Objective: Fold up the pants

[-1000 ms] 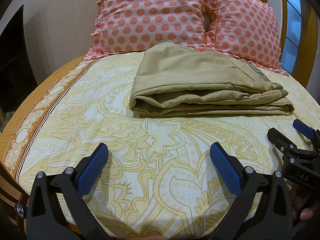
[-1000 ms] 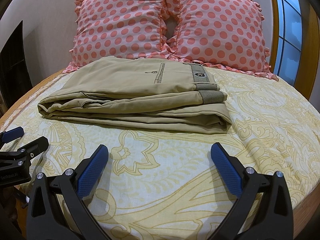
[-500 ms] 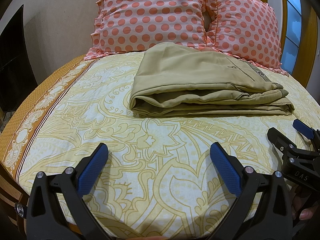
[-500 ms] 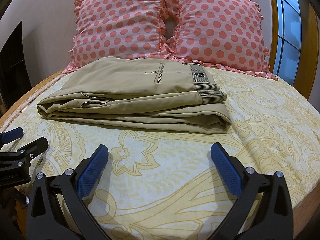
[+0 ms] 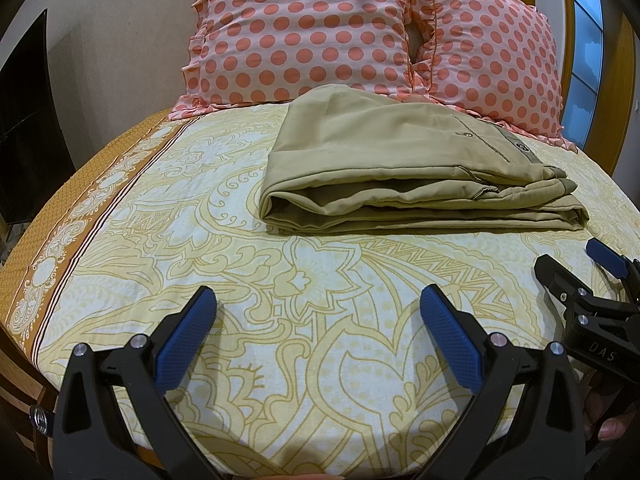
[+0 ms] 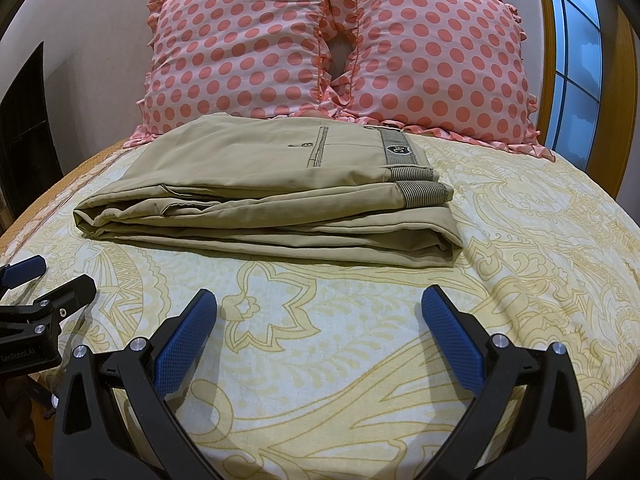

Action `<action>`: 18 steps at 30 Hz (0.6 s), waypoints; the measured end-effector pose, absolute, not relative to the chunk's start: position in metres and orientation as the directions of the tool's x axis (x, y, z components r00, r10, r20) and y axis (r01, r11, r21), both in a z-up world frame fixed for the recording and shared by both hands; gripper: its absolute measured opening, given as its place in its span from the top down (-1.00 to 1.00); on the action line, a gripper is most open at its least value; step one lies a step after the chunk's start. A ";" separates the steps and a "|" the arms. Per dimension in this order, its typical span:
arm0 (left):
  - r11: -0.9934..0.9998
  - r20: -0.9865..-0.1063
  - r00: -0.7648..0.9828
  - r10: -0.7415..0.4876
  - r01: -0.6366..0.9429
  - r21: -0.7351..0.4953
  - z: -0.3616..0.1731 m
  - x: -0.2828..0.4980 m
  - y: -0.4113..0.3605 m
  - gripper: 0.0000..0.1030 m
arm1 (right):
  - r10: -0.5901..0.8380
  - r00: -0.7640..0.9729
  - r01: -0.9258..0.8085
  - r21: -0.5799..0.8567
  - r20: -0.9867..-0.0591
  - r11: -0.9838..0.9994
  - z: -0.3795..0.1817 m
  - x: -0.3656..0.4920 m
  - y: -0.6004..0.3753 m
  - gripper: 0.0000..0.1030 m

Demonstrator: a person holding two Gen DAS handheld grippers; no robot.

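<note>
Khaki pants [image 5: 400,168] lie folded in a flat stack on the yellow patterned bedsheet [image 5: 304,320], waistband to the right; they also show in the right wrist view [image 6: 272,196]. My left gripper [image 5: 318,304] is open and empty, hovering over the sheet in front of the stack. My right gripper [image 6: 320,304] is open and empty, also short of the stack. Each gripper shows in the other's view: the right one [image 5: 576,264] at the right edge, the left one [image 6: 52,276] at the left edge.
Two pink polka-dot pillows [image 6: 240,52] [image 6: 432,56] stand against the wall behind the pants. A window with a wooden frame [image 6: 576,60] is at the right. The bed's orange border edge [image 5: 80,208] runs along the left. A dark object [image 5: 20,120] stands beyond it.
</note>
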State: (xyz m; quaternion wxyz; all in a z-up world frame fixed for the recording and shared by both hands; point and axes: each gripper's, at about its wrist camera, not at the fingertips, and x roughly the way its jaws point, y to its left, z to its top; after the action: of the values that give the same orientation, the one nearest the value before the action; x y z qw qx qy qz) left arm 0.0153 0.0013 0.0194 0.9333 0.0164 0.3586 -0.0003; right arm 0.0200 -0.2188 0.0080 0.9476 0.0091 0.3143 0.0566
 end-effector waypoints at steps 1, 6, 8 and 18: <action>0.999 -0.669 0.743 0.011 0.012 0.030 0.019 0.015 0.001 -0.97 | 0.113 0.796 -0.102 0.053 -0.595 0.993 0.008 0.020 -0.219 -0.97; 0.999 -0.669 0.743 0.011 0.012 0.030 0.019 0.015 0.001 -0.97 | 0.113 0.796 -0.102 0.053 -0.595 0.993 0.008 0.020 -0.219 -0.97; 0.999 -0.670 0.743 0.011 0.012 0.030 0.019 0.015 0.001 -0.97 | 0.113 0.796 -0.102 0.053 -0.594 0.993 0.008 0.020 -0.219 -0.97; 0.999 -0.669 0.743 0.009 0.015 0.030 0.019 0.015 0.003 -0.97 | 0.113 0.796 -0.102 0.053 -0.594 0.993 0.008 0.020 -0.219 -0.97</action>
State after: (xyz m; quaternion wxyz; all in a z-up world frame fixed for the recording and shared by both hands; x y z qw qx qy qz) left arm 0.0155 0.0025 0.0195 0.9335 0.0168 0.3582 -0.0014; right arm 0.0200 -0.2189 0.0079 0.9477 0.0090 0.3140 0.0565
